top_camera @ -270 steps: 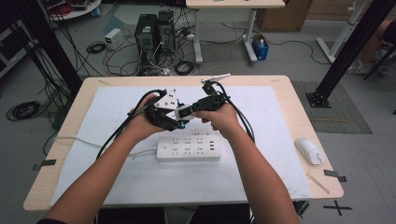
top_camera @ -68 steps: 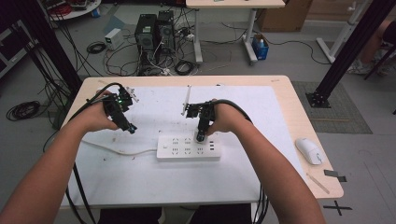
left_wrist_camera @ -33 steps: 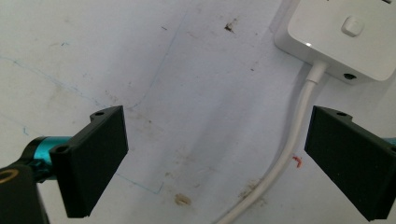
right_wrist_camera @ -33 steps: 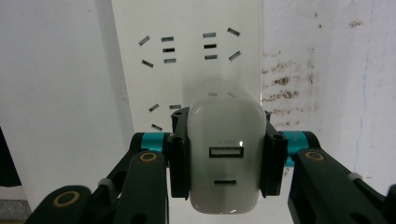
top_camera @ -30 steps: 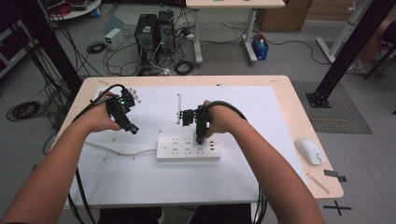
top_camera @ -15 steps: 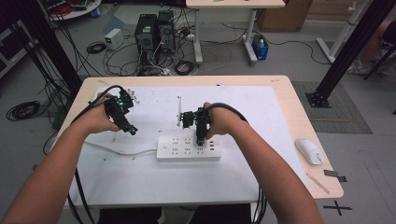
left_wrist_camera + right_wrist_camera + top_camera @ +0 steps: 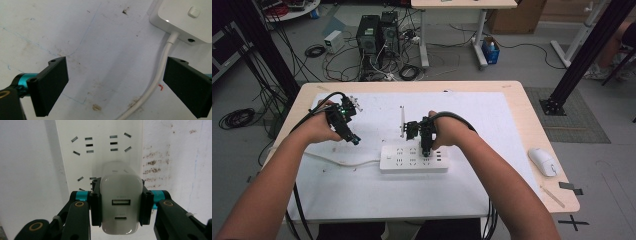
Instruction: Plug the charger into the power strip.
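Moved: since two seconds ago, your right gripper [image 7: 426, 148] has shifted slightly left over the power strip [image 7: 414, 159].
Right tongs: clamped on the white charger [image 7: 121, 206], at the strip's sockets.
Left tongs: your left gripper [image 7: 353, 138] gapes wide, empty, left of the strip by its cable [image 7: 160, 75].

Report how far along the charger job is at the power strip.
Done: the right gripper has its jaws clamped on the white charger. In hand: it holds the charger over the power strip, above the sockets. Left: seating it; whether the prongs are in cannot be seen. The left gripper waits open beside the strip's cable.
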